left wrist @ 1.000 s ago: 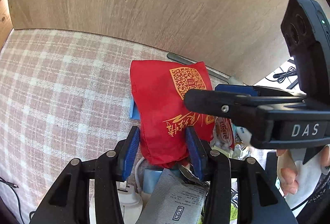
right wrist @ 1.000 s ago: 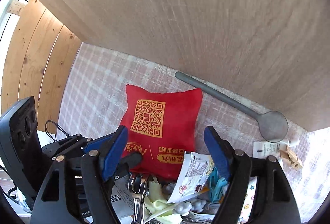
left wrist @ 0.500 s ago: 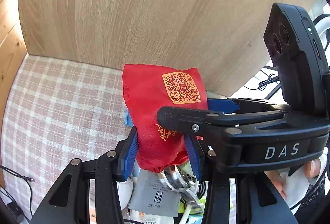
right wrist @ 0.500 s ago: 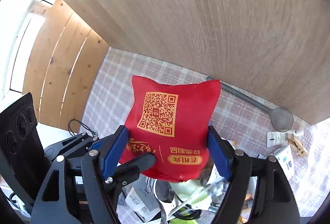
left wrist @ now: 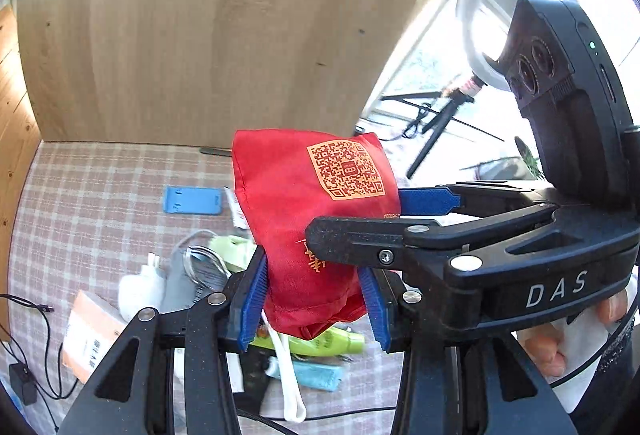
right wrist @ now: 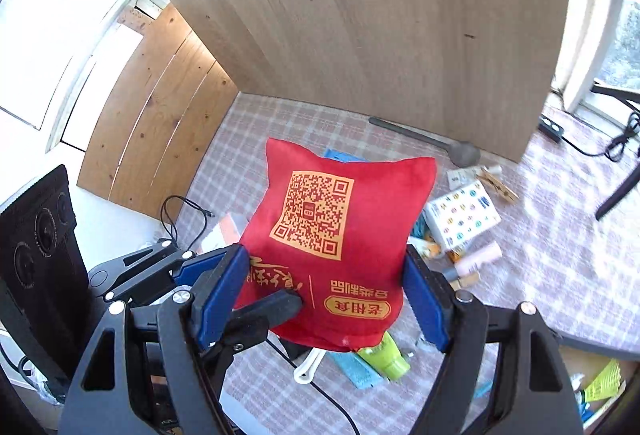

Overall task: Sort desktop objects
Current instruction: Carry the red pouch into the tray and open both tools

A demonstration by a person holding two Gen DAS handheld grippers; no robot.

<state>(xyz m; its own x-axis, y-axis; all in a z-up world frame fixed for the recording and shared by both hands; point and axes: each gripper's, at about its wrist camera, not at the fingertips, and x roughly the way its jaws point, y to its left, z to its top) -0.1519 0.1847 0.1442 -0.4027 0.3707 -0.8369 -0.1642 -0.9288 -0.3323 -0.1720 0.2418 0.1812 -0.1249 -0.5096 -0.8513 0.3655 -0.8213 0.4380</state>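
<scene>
A red cloth bag (left wrist: 304,211) with an orange QR code hangs in the air above the checked tablecloth; it also shows in the right wrist view (right wrist: 332,255). My left gripper (left wrist: 314,303) is shut on the bag's lower end. My right gripper (right wrist: 324,299) has its blue pads against the bag's two sides and holds it too. In the left wrist view the right gripper's fingers (left wrist: 360,239) cross in front of the bag. Loose desktop items lie scattered on the cloth below.
On the cloth lie a blue phone stand (left wrist: 192,199), a green tube (right wrist: 386,357), a grey spoon (right wrist: 432,141), a patterned white box (right wrist: 462,215), a white charger (left wrist: 140,289), an orange card (left wrist: 90,335). A wooden panel (right wrist: 360,15) stands behind.
Both grippers have lifted the red bag off the pile and well above the table. The items that lay under it now show.
</scene>
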